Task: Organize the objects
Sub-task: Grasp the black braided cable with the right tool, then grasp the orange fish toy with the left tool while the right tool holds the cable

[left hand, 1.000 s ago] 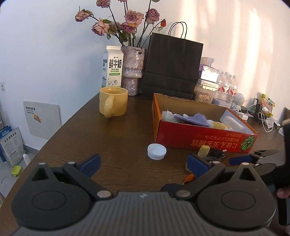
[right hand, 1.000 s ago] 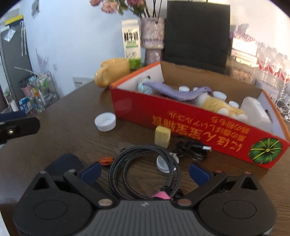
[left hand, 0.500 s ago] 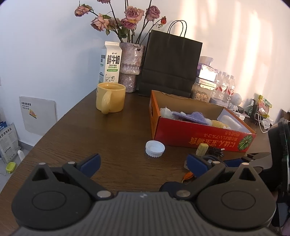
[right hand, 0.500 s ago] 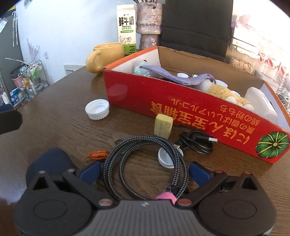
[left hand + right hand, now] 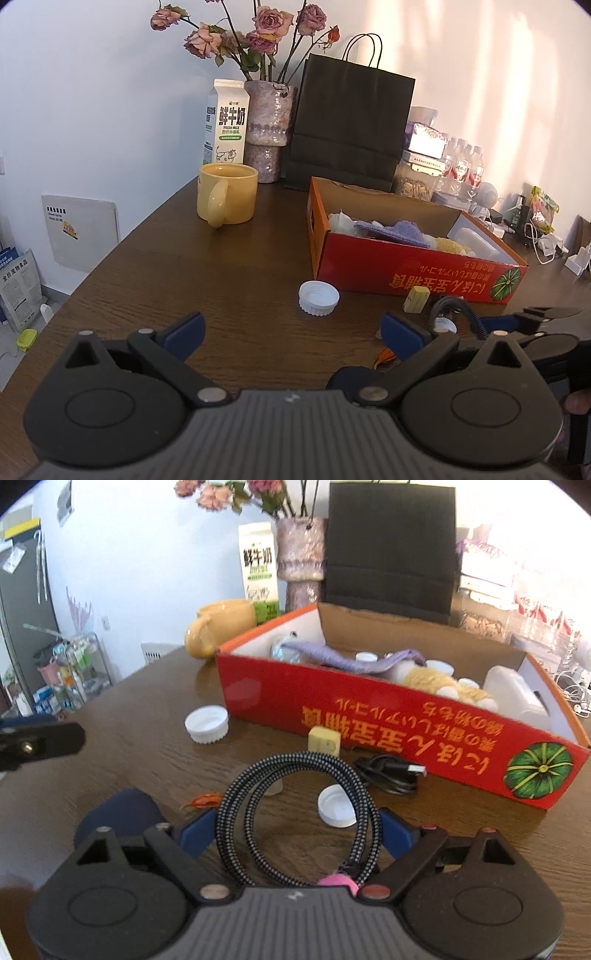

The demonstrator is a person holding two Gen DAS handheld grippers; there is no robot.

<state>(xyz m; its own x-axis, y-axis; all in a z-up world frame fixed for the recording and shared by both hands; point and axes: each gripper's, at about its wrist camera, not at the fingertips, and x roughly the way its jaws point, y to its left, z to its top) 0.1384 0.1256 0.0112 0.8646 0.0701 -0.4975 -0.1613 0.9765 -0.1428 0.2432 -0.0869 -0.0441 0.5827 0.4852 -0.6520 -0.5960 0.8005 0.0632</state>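
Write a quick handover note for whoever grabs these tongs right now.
Left tongs: open, empty, above the table.
Right tongs: jaws have just been closing; braided cable sits between them, not clearly gripped.
Done: purple cloth and plush toy are in the red box.
Left: braided cable, black cable, big white cap, small white cap, yellow block, all on the table before the box.

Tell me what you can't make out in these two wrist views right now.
- Braided cable, right wrist view: whether the right gripper, whose jaws have just been closing, touches the coil yet; its near end hides behind the gripper body.
- Red box, left wrist view: the near wall hides most of the contents.
- Far-right clutter, left wrist view: too small to identify.
- Yellow mug, right wrist view: blurred.
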